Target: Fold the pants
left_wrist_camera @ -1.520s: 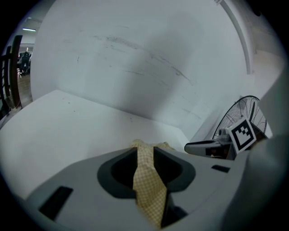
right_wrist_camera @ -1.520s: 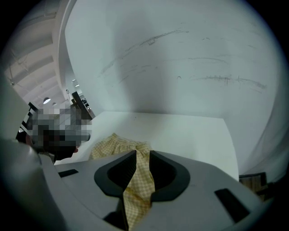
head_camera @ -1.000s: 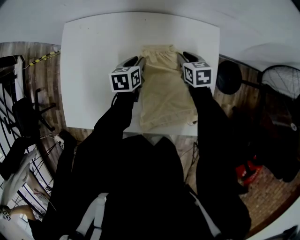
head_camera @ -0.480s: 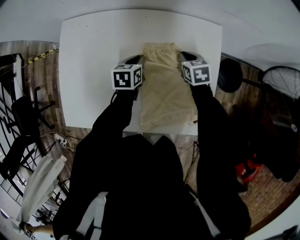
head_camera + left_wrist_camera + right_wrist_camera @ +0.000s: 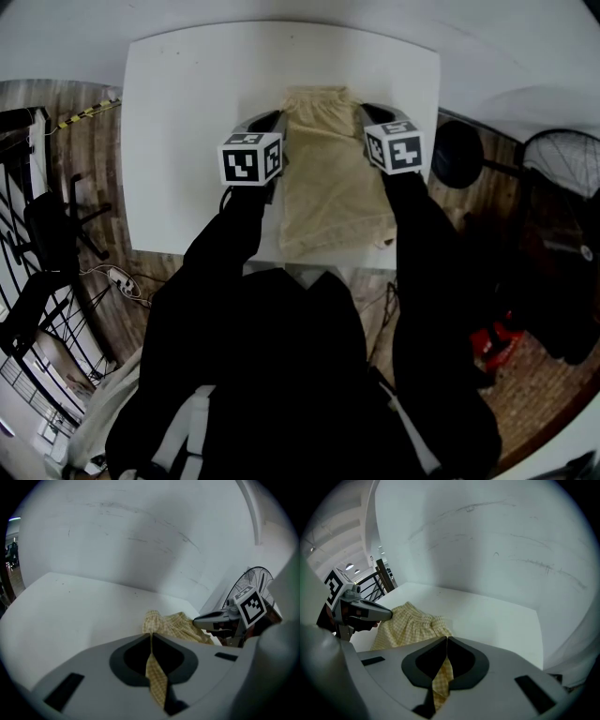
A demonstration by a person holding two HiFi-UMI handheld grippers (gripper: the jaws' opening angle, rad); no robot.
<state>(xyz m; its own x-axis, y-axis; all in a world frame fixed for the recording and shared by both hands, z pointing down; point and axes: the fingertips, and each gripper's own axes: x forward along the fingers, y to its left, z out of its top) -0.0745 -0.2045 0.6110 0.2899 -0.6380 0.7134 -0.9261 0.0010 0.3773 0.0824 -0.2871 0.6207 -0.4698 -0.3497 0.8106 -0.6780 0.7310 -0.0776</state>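
pants (image 5: 330, 183), pale yellow check, lie flat; left gripper (image 5: 151, 634), just closing, and right gripper (image 5: 446, 639) pinch their fabric.

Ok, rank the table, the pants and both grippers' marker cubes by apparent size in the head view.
White table
Yellow checked pants
Left cube and right cube: alike, unranked; both sit nearer the camera, which enlarges them.

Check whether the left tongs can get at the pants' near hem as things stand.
Probably not yet. The left tongs have just been closing and pinch the pants near their far end; the near hem lies at the table edge. Bare table alongside leaves the way free after release.
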